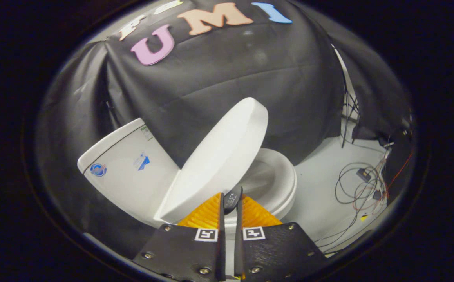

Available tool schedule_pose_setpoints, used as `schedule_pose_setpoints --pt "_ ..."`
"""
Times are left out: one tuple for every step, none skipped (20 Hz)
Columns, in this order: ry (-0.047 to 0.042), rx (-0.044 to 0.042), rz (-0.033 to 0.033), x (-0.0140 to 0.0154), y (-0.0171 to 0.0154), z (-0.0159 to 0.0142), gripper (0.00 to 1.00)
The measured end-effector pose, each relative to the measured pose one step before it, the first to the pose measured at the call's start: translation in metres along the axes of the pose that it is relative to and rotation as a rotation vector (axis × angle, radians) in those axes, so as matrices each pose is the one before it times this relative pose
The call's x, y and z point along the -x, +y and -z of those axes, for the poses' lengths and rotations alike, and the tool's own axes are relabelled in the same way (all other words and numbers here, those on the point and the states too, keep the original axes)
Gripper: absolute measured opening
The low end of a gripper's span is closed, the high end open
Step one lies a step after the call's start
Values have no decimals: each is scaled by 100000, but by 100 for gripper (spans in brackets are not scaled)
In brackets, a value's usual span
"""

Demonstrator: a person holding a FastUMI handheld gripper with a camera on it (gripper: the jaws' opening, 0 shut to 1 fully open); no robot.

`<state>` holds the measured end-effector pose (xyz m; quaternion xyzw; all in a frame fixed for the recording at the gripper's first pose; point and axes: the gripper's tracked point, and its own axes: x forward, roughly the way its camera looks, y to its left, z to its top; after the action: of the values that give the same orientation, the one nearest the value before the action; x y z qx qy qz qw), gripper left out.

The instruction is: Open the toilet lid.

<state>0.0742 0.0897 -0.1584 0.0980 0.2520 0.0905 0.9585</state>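
White toilet lid (219, 156) half-raised; two fingers (203, 213) nearly together near its edge.

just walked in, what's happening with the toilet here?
A person is using a handheld gripper to open the toilet lid. The lid is partway up, tilted off the seat toward the tank, not yet leaning back against it. The fingers are nearly together, with a small dark tab between their tips at the lid's lower edge. Loose cables lie on the floor beside the toilet.
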Motion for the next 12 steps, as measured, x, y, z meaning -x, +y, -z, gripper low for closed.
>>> schedule_pose_setpoints --pt "-1148 2106 -238 58 639 -454 9" --pt "-229 2339 -340 206 561 -358 9" --pt "-597 1409 73 113 310 -333 9" --pt "-1037 1601 -184 217 442 -401 9" --pt "-267 295 -306 74 491 -261 9" --pt "-803 565 2 128 300 -419 9" --pt "-273 632 -24 50 309 -136 9" --pt "-535 791 -9 112 243 -280 9" --pt "-539 641 -86 18 376 -242 9" --pt "-264 488 -294 47 323 -268 9" --pt "-579 266 -381 -8 326 -83 9" --pt "-411 355 -490 36 353 -211 9"
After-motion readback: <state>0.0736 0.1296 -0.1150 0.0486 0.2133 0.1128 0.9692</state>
